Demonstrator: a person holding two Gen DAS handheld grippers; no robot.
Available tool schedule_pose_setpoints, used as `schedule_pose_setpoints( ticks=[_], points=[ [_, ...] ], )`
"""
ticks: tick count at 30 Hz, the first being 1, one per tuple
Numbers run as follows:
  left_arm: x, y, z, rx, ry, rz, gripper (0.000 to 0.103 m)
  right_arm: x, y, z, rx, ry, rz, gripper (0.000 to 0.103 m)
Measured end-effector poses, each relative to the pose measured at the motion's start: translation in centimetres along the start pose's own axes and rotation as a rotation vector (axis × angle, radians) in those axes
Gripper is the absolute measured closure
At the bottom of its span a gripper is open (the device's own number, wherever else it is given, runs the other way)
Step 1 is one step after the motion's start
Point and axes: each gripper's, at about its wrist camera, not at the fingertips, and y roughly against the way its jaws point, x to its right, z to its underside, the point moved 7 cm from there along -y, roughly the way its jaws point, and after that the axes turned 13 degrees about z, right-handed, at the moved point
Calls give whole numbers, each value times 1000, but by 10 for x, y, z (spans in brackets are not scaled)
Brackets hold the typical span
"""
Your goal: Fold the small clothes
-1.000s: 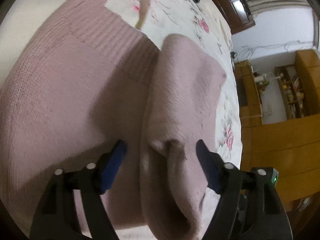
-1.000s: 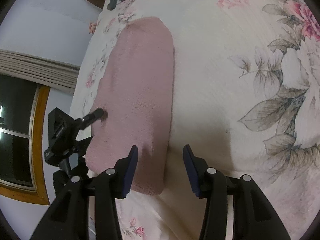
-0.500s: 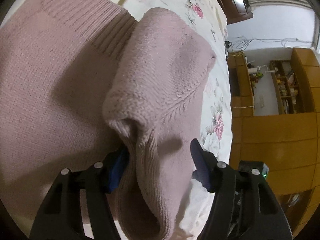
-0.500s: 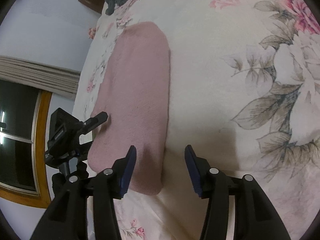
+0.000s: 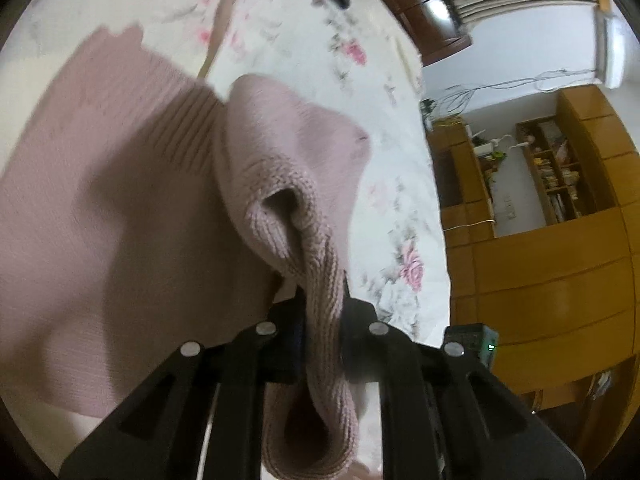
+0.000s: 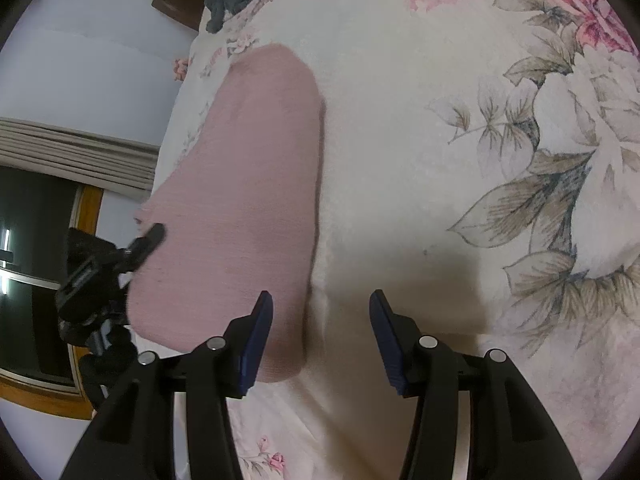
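Left wrist view: a pink knitted sweater (image 5: pixel 112 208) lies spread on the floral bed (image 5: pixel 304 28), one sleeve (image 5: pixel 296 184) lifted, its cuff clamped tight in my left hand-held gripper (image 5: pixel 322 320). I judge the folding barely begun, with the sleeve not yet laid across the body. Only the right wrist view shows my right hand-held gripper (image 6: pixel 321 330), jaws apart and empty, over the sweater's edge.

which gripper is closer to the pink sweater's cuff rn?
Left. The left gripper is shut on the cuff. The right gripper is open above the bedsheet, beside the sweater.
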Motion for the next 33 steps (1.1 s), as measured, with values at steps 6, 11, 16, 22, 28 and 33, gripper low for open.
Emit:
schedule_pose_setpoints(
  ticks=[6, 11, 16, 22, 28, 33],
  points=[
    [-3, 51, -16, 34, -39, -8, 92, -25, -3, 3, -6, 43, -32, 49],
    [-34, 92, -22, 55, -40, -24, 93, -64, -16, 13, -37, 108, -88, 43],
    [-68, 130, -36, 149, -37, -36, 103, -97, -40, 26, -95, 149, -119, 38],
    [-81, 131, -20, 90, 11, -4, 101, -103, -52, 29, -98, 151, -85, 37],
    [-86, 93, -16, 57, 59, -3, 54, -91, -47, 26, -98, 127, -76, 37],
    [-105, 66, -32, 92, 138, -32, 41, -84, -44, 28, -102, 126, -69, 37]
  ],
)
